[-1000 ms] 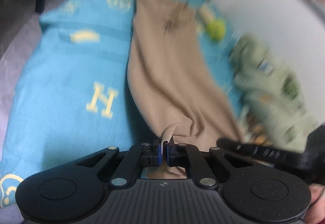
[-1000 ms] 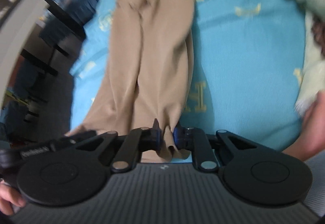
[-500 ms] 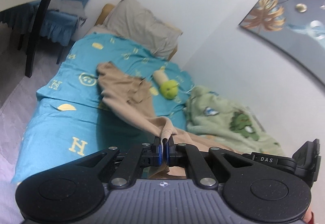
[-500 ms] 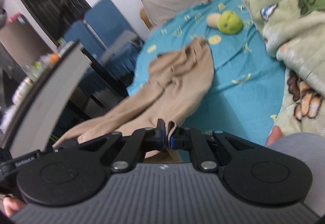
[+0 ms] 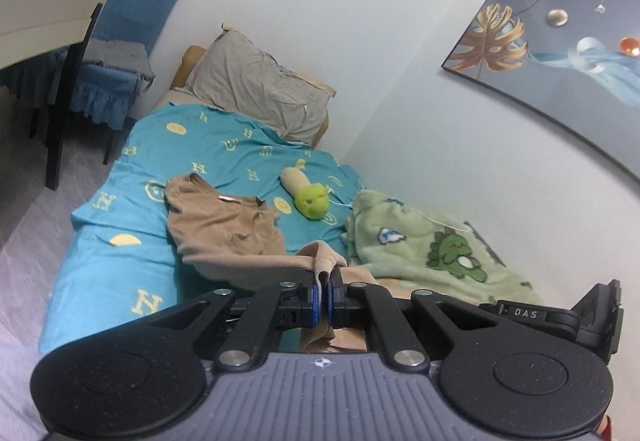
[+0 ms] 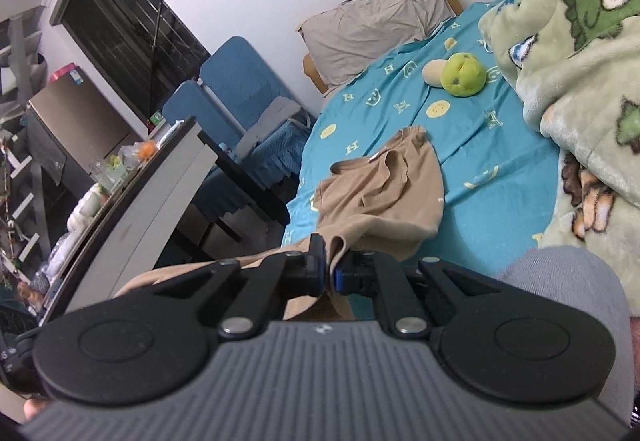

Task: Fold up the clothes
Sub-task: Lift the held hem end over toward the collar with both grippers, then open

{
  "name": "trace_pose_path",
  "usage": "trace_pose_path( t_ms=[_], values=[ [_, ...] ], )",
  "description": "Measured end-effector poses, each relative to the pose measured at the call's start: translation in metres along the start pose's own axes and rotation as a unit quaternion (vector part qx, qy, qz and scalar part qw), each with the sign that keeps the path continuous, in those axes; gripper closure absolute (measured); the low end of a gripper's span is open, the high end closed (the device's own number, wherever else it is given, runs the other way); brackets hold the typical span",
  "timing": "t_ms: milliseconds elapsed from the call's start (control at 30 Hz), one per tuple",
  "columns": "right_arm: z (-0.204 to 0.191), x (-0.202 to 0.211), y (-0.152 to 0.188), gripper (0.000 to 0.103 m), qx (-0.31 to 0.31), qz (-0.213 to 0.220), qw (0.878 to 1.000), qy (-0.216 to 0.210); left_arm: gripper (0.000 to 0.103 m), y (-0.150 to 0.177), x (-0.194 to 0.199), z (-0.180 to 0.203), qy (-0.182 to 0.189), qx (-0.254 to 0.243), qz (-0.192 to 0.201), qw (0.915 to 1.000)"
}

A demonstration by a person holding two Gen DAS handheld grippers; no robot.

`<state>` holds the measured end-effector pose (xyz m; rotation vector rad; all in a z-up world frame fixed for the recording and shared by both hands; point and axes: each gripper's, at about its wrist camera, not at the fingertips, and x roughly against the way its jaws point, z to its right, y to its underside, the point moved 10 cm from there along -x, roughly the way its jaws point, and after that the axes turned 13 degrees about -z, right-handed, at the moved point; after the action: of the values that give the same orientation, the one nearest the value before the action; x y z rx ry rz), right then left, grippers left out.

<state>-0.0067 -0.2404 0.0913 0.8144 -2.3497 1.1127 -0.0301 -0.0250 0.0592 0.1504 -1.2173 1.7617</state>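
Observation:
Tan trousers (image 5: 224, 237) lie partly on a blue patterned bedsheet (image 5: 120, 265). Their waist end rests on the bed and the legs stretch back toward me, lifted off the sheet. My left gripper (image 5: 323, 287) is shut on a bunched tan hem. The trousers also show in the right wrist view (image 6: 384, 197), where my right gripper (image 6: 330, 269) is shut on the other hem. The cloth hangs between both grippers and the bed.
A grey pillow (image 5: 256, 93) lies at the bed's head. A green plush toy (image 5: 308, 197) and a green dinosaur blanket (image 5: 432, 249) lie on the wall side. Blue chairs (image 6: 240, 97) and a table (image 6: 132, 209) stand beside the bed.
Both grippers rose and pulled back from the bed, still gripping the hems. The trouser legs lifted off the sheet and the waist end bunched up. The views now tilt toward the wall.

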Motion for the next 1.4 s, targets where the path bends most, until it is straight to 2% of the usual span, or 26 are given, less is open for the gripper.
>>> trace_pose_path(
  t_ms=[133, 367, 767, 867, 967, 1067, 1267, 1367, 1400],
  values=[
    [0.007, -0.022, -0.016, 0.094, -0.001, 0.000, 1.000, 0.011, 0.099, -0.013, -0.025, -0.005, -0.019, -0.012, -0.003, 0.9997],
    [0.021, -0.062, -0.045, 0.094, -0.003, -0.001, 1.000, 0.030, 0.099, -0.047, -0.088, -0.038, -0.047, -0.017, -0.017, 0.9986],
    [0.064, -0.183, -0.091, 0.094, -0.017, -0.023, 0.995, 0.094, 0.098, -0.096, -0.228, -0.129, -0.111, -0.017, -0.048, 0.9925],
    [0.080, -0.216, -0.093, 0.094, -0.028, -0.043, 0.993, 0.106, 0.098, -0.095, -0.267, -0.157, -0.125, -0.016, -0.064, 0.9899],
    [0.093, -0.241, -0.093, 0.094, -0.014, -0.058, 0.989, 0.134, 0.097, -0.088, -0.301, -0.181, -0.131, -0.016, -0.084, 0.9877],
    [0.101, -0.268, -0.088, 0.094, -0.008, -0.083, 0.985, 0.151, 0.097, -0.081, -0.325, -0.201, -0.154, -0.026, -0.102, 0.9825],
    [0.118, -0.306, -0.077, 0.092, -0.010, -0.119, 0.975, 0.186, 0.093, -0.065, -0.350, -0.221, -0.174, -0.046, -0.118, 0.9766],
    [0.124, -0.315, -0.070, 0.091, -0.006, -0.131, 0.970, 0.203, 0.088, -0.062, -0.352, -0.222, -0.187, -0.059, -0.119, 0.9734],
    [0.123, -0.314, -0.070, 0.089, 0.003, -0.131, 0.969, 0.209, 0.080, -0.063, -0.352, -0.220, -0.191, -0.064, -0.118, 0.9725]
  ],
)
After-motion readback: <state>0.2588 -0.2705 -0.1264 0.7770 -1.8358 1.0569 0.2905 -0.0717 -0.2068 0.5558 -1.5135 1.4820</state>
